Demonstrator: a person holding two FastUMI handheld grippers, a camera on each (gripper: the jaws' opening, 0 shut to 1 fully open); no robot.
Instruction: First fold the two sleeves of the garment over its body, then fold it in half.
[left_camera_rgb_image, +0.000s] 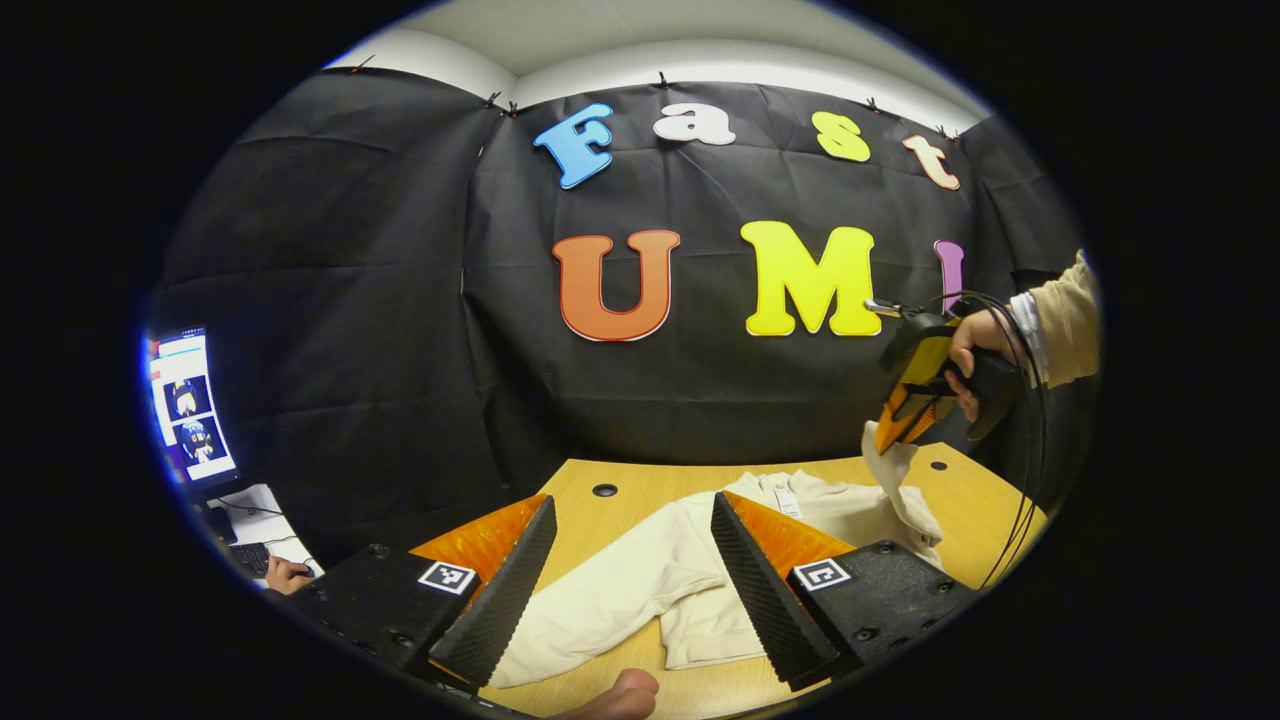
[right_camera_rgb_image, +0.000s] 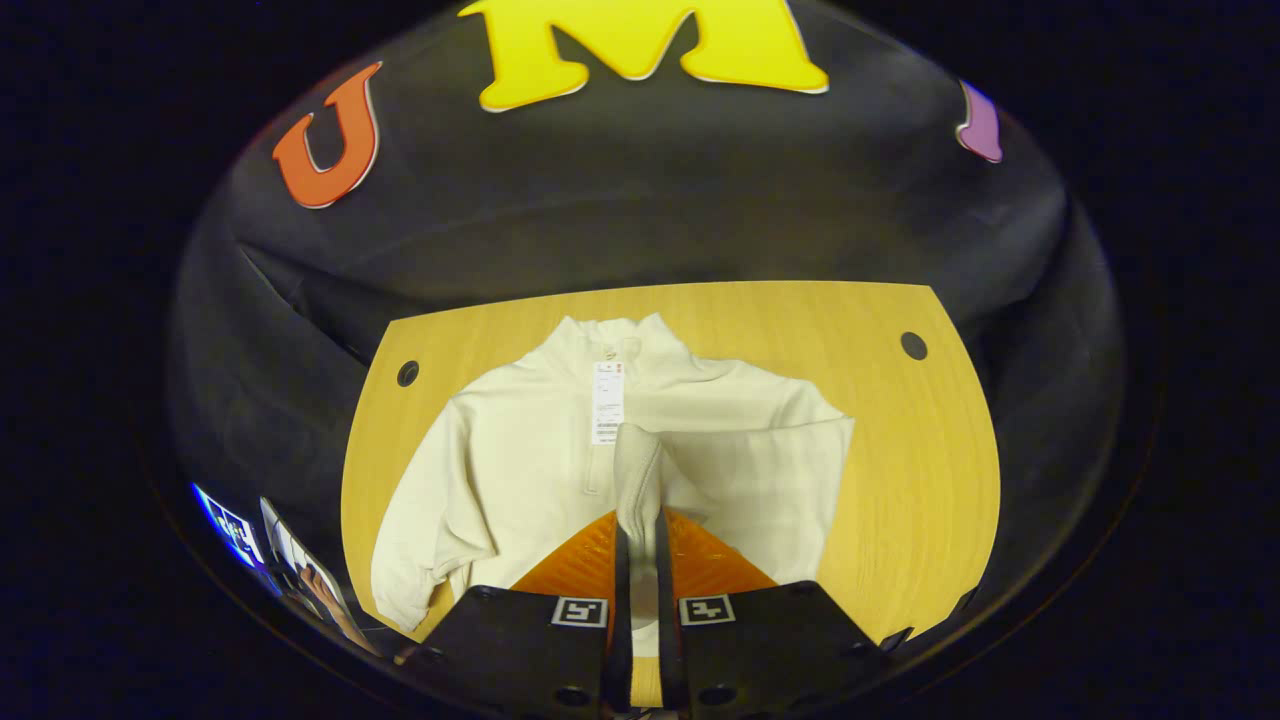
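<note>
Tabletop (right_camera_rgb_image: 930, 450): cream garment (right_camera_rgb_image: 520, 450), sleeve (right_camera_rgb_image: 640, 470) lifted.

A cream long-sleeved sweatshirt (right_camera_rgb_image: 520, 450) lies flat on a pale wooden table (right_camera_rgb_image: 930, 470), collar toward twelve o'clock in the right gripper view. Its three-o'clock sleeve (right_camera_rgb_image: 760, 470) crosses over the body; the nine-o'clock sleeve (right_camera_rgb_image: 420, 540) trails toward seven o'clock.
</note>
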